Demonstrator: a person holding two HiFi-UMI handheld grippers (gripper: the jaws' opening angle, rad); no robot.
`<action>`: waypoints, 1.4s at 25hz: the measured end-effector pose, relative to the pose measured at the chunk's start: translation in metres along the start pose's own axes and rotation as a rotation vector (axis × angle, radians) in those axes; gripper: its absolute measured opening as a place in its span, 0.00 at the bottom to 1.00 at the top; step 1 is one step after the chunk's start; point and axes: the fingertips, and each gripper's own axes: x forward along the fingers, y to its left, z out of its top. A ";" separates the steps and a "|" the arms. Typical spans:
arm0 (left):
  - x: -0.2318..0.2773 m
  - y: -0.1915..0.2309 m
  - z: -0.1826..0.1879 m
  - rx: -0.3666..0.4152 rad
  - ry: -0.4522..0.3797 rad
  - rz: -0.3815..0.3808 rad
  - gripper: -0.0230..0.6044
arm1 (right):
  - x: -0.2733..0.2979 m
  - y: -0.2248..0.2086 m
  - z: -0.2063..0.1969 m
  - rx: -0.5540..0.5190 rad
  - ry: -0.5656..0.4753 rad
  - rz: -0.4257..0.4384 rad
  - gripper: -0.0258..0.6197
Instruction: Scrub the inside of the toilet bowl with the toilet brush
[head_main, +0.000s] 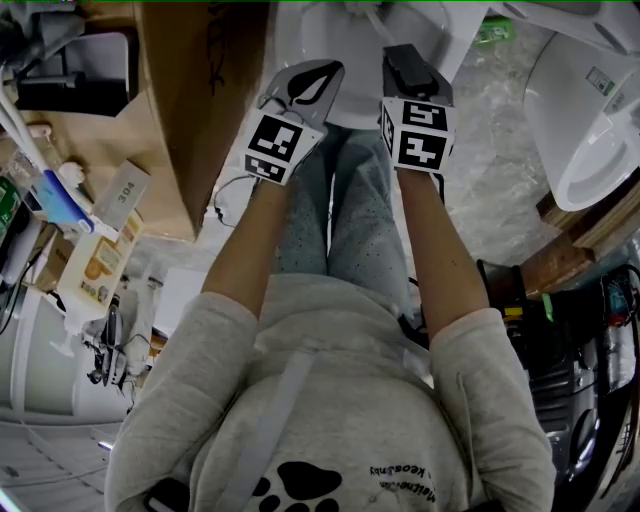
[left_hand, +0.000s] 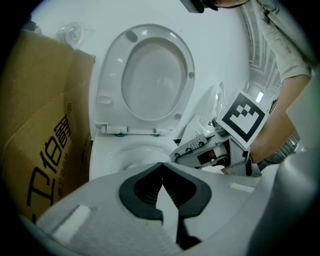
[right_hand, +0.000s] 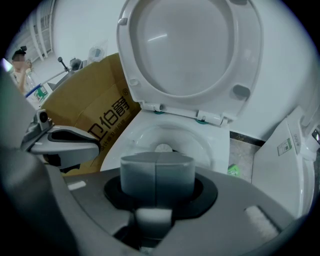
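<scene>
The toilet brush (right_hand: 162, 148) has its head low in the toilet bowl (right_hand: 200, 145), and your right gripper (right_hand: 156, 185) is clamped on its grey handle. Press hard on the curved wall and the handle may twist in the jaws, or flick water toward the cardboard box (right_hand: 95, 110). Your left gripper (left_hand: 161, 180) is closed on nothing, facing the raised seat (left_hand: 150, 75); a bump could drop it.

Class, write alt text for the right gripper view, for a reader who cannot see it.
The right claw, shut on the toilet brush, points into an open toilet bowl with its lid raised; a cardboard box stands at left.
</scene>
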 end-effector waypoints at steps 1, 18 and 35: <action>0.001 -0.001 0.001 0.003 0.002 0.000 0.03 | 0.000 -0.002 0.000 0.002 -0.002 0.000 0.27; 0.015 -0.021 0.002 0.025 0.019 -0.021 0.03 | -0.007 -0.029 -0.001 0.045 -0.028 -0.017 0.27; 0.020 -0.038 0.002 0.056 0.028 -0.050 0.03 | -0.020 -0.053 -0.016 0.115 -0.038 -0.061 0.27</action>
